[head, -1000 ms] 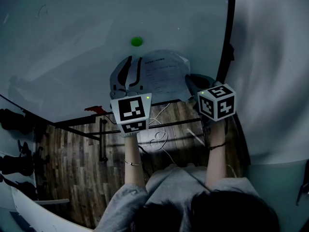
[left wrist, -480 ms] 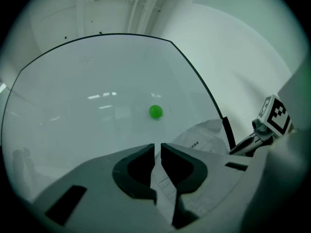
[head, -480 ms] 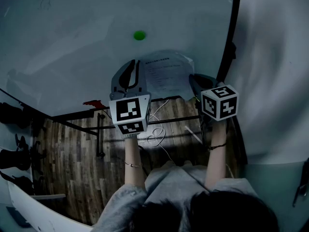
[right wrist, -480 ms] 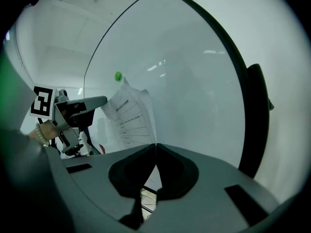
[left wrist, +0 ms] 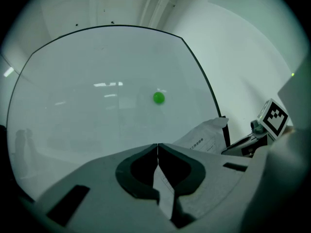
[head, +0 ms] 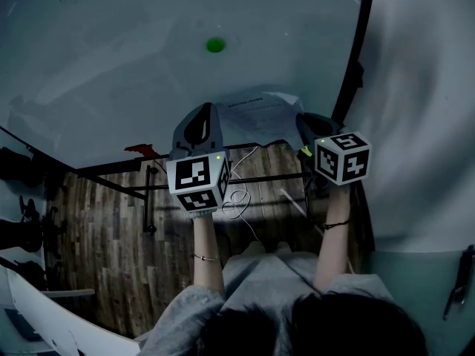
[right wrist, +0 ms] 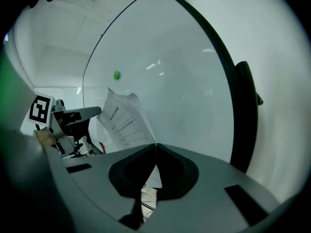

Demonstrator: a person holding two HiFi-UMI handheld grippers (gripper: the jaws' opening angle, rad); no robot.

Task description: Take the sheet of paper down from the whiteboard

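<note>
The printed sheet of paper (head: 256, 113) hangs curled off the whiteboard (head: 111, 58), below the green round magnet (head: 215, 45), which is still on the board. My left gripper (head: 204, 111) is shut on the sheet's left edge. In the left gripper view the jaws (left wrist: 157, 147) meet, with a strip of paper (left wrist: 164, 194) pinched between them. My right gripper (head: 303, 119) is shut on the sheet's right edge. The right gripper view shows the paper (right wrist: 124, 118) running into the closed jaws (right wrist: 155, 145). The magnet (left wrist: 158, 98) sits apart from the paper.
The whiteboard's black frame (head: 358, 50) runs down the right, with a white wall (head: 423, 110) beyond it. Below the board are a black stand rail (head: 252, 180), loose white cables (head: 241, 202), a small red object (head: 141, 149) and wooden floor (head: 111, 228).
The left gripper's jaws went from open to shut on the paper's left edge, and that hand sank. The sheet now sits lower, farther from the green magnet. The right gripper stayed put.
</note>
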